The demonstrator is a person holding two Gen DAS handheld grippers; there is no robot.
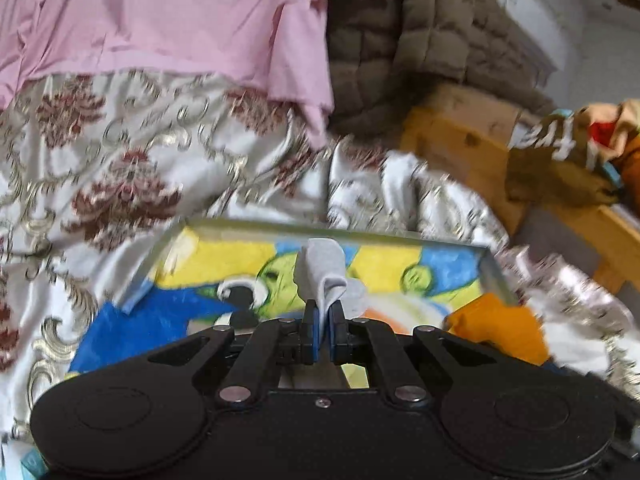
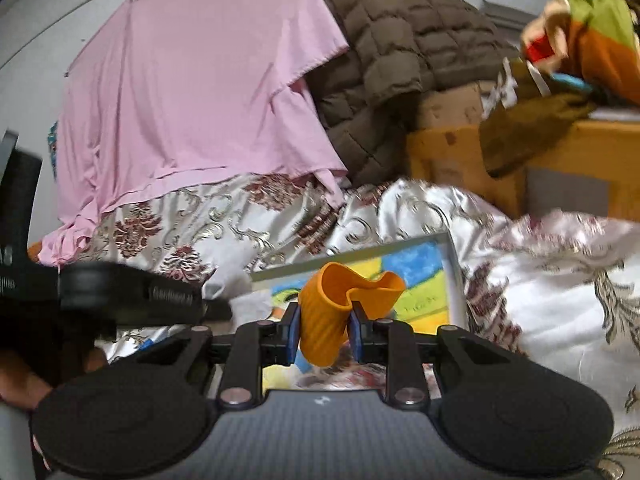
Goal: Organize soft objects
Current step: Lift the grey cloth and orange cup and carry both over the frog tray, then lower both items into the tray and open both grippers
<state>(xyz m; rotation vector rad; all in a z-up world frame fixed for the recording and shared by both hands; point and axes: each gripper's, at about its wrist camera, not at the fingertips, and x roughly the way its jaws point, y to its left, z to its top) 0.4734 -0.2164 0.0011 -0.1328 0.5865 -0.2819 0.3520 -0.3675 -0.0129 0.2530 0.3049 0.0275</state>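
My left gripper (image 1: 323,320) is shut on a small grey cloth (image 1: 326,276), whose folds stick up between the blue pads. It hovers over a shallow tray (image 1: 256,224) lined with a bright cartoon towel. My right gripper (image 2: 324,332) is shut on a ribbed orange soft cup (image 2: 340,304), squeezed so its rim is crumpled. That cup also shows as an orange shape (image 1: 500,332) at the lower right of the left wrist view. The same tray (image 2: 352,254) lies just beyond the cup in the right wrist view.
A floral satin bedspread (image 1: 120,168) covers the bed under the tray. A pink sheet (image 2: 192,92) and a brown quilted jacket (image 2: 400,52) are heaped at the back. A wooden bed frame (image 1: 460,140) with colourful clothes (image 2: 592,40) stands on the right. The left gripper's body (image 2: 120,292) sits at the left.
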